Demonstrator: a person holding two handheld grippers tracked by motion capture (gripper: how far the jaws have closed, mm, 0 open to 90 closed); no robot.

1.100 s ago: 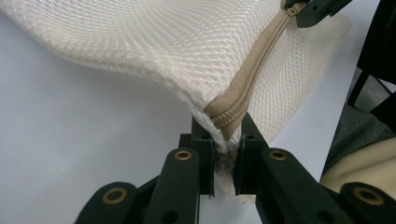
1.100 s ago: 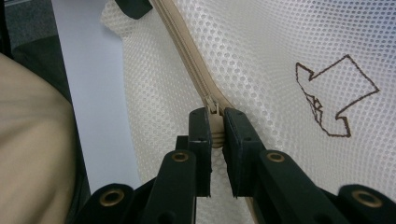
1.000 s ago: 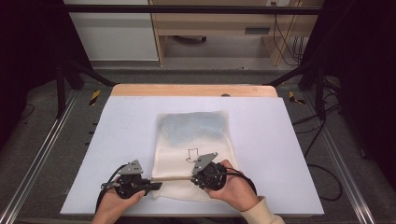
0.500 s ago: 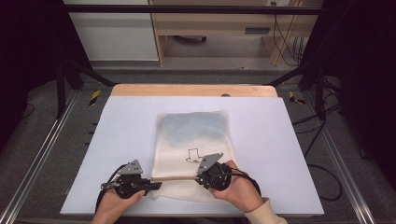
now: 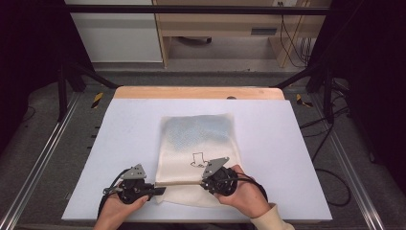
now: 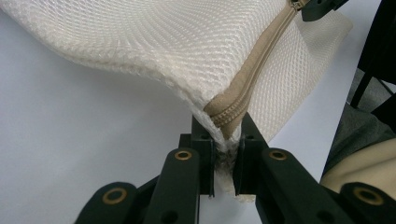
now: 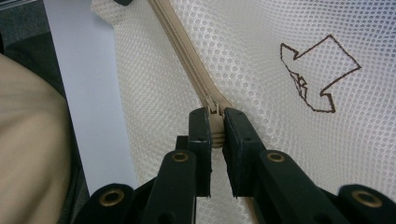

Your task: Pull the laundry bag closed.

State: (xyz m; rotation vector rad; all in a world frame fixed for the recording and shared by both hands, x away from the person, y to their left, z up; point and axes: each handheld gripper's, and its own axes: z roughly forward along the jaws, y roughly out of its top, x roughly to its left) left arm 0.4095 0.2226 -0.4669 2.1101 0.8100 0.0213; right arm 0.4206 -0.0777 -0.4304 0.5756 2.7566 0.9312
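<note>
One mesh bag (image 5: 198,153) lies flat on the white table (image 5: 119,143), its length running from near to far, slightly right of the middle; a tan zipper (image 5: 178,182) crosses its near end from left to right, and a small dark arrow-like mark (image 5: 197,158) sits just beyond it. The left claw (image 5: 155,190) is clamped on the bag's near-left corner, where the zipper tape ends (image 6: 224,122); the right claw (image 5: 207,182) is closed on the zipper pull (image 7: 215,122), farther right along the same line; the two stand well apart, with the closed teeth stretched straight between them. The relation that matters is this line: the zipper's long axis runs directly from one claw to the other, so I judge that the coming move is a slide of the pull along it while the left hand (image 5: 117,211) anchors the corner; the right hand (image 5: 242,194) is the one on the pull, and any sideways drift would likely bunch the soft mesh.
</note>
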